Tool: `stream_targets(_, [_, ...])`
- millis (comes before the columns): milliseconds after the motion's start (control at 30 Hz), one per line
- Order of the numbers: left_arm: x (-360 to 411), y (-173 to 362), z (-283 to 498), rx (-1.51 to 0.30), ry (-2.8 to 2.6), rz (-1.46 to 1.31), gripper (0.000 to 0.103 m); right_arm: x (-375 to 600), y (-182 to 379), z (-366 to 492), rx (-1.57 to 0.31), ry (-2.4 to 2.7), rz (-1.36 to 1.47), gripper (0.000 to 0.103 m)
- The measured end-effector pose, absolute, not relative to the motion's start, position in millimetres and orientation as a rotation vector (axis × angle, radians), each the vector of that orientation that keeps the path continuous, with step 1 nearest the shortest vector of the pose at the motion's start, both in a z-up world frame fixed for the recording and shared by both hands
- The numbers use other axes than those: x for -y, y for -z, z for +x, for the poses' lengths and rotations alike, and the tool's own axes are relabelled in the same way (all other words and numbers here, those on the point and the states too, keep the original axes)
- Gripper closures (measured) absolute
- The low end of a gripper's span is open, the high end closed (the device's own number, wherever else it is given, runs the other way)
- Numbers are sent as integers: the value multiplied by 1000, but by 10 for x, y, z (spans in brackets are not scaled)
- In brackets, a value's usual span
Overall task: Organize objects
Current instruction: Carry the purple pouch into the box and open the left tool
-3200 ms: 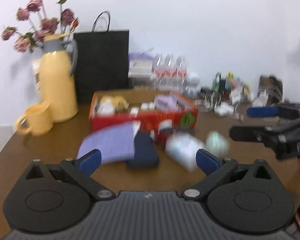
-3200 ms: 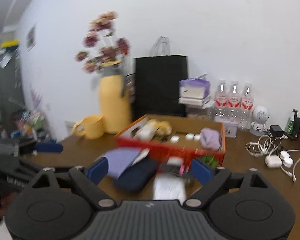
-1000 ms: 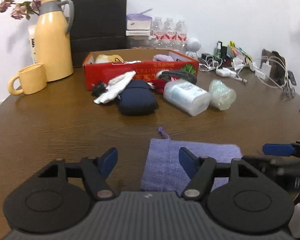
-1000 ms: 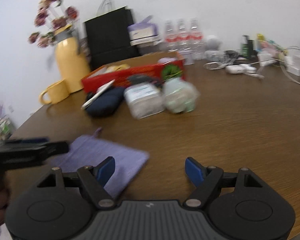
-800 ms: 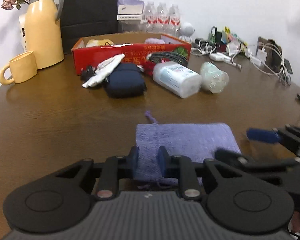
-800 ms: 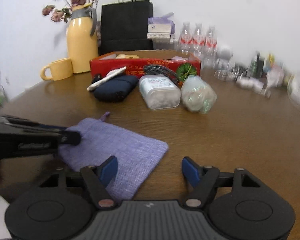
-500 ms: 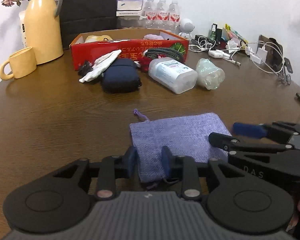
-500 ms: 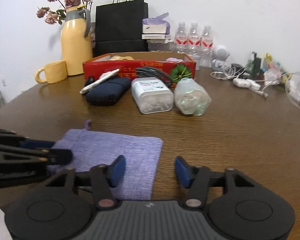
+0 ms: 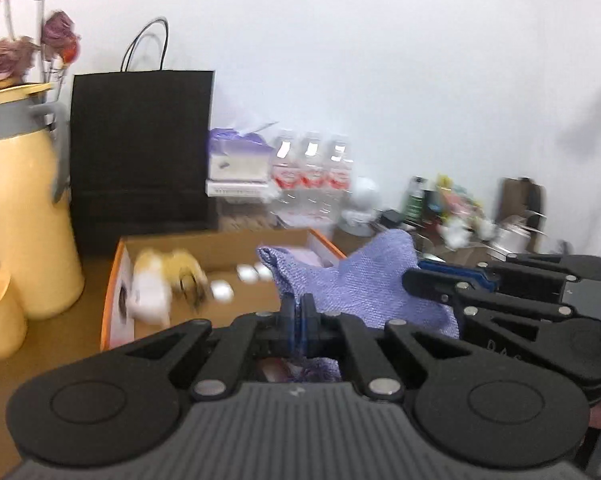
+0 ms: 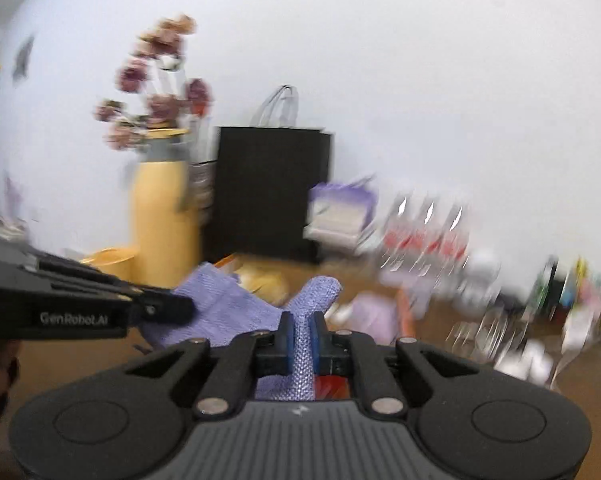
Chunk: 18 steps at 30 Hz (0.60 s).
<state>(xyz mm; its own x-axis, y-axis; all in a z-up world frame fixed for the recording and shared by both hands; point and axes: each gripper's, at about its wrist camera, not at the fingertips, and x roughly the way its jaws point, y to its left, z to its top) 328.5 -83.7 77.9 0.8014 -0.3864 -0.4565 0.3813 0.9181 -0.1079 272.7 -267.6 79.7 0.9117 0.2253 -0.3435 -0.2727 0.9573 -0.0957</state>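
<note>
We hold the purple cloth pouch point(image 9: 364, 288) off the worktop point(image 9: 40, 360), stretched between our two tools. The left hand-held gripper point(image 9: 298, 320) is pinched tight on one edge of it, and the right hand-held gripper point(image 10: 300, 340) is clamped on another edge. Just ahead of both lies the open orange box point(image 9: 112, 300); beyond the left one stand a yellow jug point(image 9: 28, 220) and a black paper bag point(image 9: 140, 148).
</note>
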Motion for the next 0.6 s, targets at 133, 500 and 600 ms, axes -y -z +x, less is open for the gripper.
stream_targets(133, [1125,-424,4417,-721,356,-52,99,2698,-690,4174,-577,-224,-184,96])
stream_targets(500, [1283,202,4876,-889,303,-166,76,2902,-313,5060,-805,-61,-91,62])
stream_targets(600, [1169,-247,4525,-746,292,-114,69,2945,-610,4773,-690,-59,-111,61])
